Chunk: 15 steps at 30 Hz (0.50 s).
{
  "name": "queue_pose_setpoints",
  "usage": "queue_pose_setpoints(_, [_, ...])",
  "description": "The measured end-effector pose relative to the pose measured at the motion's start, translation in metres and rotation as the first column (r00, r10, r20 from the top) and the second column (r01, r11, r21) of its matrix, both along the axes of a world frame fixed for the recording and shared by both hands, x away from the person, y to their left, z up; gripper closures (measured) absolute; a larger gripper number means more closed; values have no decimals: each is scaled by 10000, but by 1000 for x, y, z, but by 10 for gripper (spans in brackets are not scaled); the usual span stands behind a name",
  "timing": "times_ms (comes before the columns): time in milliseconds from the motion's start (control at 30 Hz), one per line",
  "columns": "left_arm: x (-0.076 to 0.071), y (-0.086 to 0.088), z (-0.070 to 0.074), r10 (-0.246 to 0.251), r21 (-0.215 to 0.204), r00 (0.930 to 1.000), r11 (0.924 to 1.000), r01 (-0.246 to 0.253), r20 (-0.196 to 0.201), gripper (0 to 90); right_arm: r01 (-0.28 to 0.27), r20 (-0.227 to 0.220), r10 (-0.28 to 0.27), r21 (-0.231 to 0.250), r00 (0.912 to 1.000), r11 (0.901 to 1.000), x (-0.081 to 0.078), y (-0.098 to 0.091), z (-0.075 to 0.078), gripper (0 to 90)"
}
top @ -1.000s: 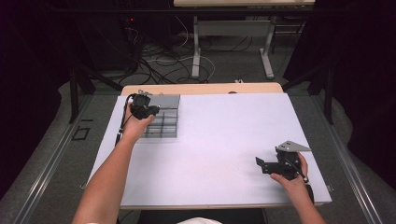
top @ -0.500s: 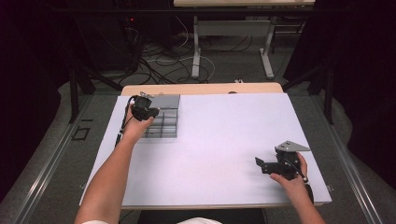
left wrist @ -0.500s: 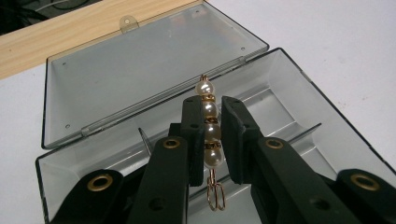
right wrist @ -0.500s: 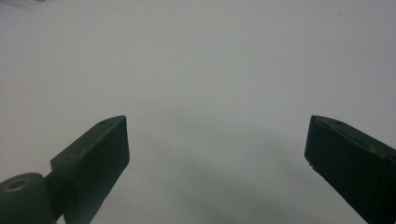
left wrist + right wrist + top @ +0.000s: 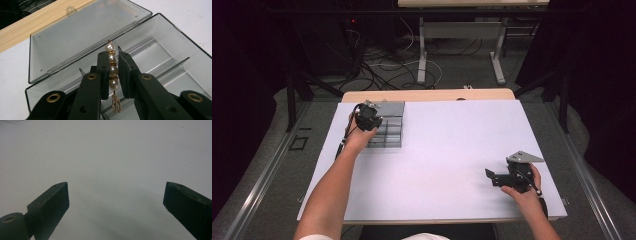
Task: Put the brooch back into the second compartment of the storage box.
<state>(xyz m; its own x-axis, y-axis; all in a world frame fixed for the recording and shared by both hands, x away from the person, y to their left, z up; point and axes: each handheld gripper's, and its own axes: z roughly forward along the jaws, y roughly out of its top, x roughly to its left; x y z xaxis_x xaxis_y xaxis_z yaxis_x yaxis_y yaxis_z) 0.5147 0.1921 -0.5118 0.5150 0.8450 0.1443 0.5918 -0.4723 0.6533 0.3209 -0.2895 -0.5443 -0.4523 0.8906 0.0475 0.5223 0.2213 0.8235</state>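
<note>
Here, the broad white-topped table (image 5: 452,150) is seen carrying a clear grey plastic compartment box (image 5: 172,57) near its far left corner, the hinged lid (image 5: 82,32) laid fully open and flat behind it. Above the box's divided trays, a short string of cream pearl beads joined by small gold-coloured links (image 5: 112,67) is held upright between the jaws of the left tool (image 5: 112,75), with a gold wire loop hanging below the pads.

The bead string is judged to be very light, loosely jointed rather than stiff, and smooth enough to slip or swivel if pinched on a single round bead. The links and the wire loop are judged delicate, so a hold across the middle beads, as it is now taken, is thought the safest. The left tool is clenched on the string, its pads (image 5: 103,72) pressed against the beads on both sides.

The right tool (image 5: 504,178) is held low over bare table near the right front edge, its jaws spread wide with nothing between them.
</note>
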Motion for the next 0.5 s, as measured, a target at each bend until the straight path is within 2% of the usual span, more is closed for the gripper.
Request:
queue_pose_setpoints(233, [1,0,-2,-73,216,10000,9997,73,1,799,25,-15,-25,32,10000,10000,0,1,0,62])
queue_pose_setpoints(500, [2,1,-2,-88,264,9999,9996,85,102,798,-47,-119,48,59,9999,10000,0,1,0,62])
